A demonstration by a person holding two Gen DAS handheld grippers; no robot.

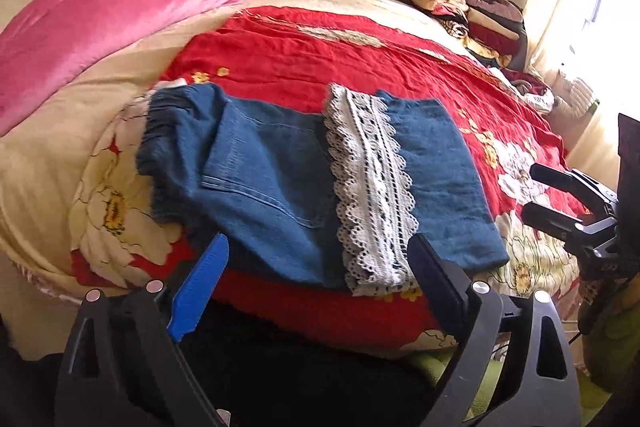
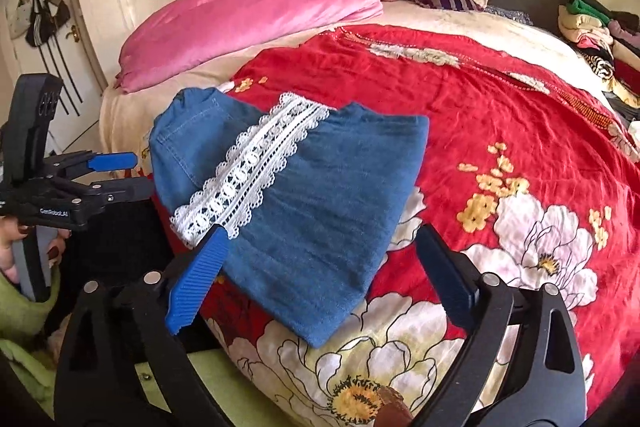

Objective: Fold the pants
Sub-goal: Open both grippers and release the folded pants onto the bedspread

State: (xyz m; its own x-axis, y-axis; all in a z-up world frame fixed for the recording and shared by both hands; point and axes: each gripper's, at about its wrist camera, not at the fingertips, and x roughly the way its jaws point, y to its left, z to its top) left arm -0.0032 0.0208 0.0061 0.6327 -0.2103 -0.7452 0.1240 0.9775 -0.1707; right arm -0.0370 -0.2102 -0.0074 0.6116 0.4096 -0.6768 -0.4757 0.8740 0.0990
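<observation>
Both my grippers — left gripper (image 1: 320, 267) and right gripper (image 2: 320, 259) — hold their jaws wide apart, nothing between them. Just beyond lie the folded blue denim pants (image 1: 276, 171), lace trim (image 1: 372, 187) across the top, on the red floral bedspread (image 1: 304, 55). Farther back — a pink quilt (image 1: 100, 23).

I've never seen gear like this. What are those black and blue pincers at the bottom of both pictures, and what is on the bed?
Each is a hand-held gripper with a camera looking out between its two fingers; a person holds one in each hand. One picture is from the left gripper, the other from the right gripper; each also shows the other at its edge. Both stand open and hold nothing. Folded blue pants with a white lace trim lie on a red flowered bedspread. Behind are a pink quilt and a pile of clothes.
</observation>
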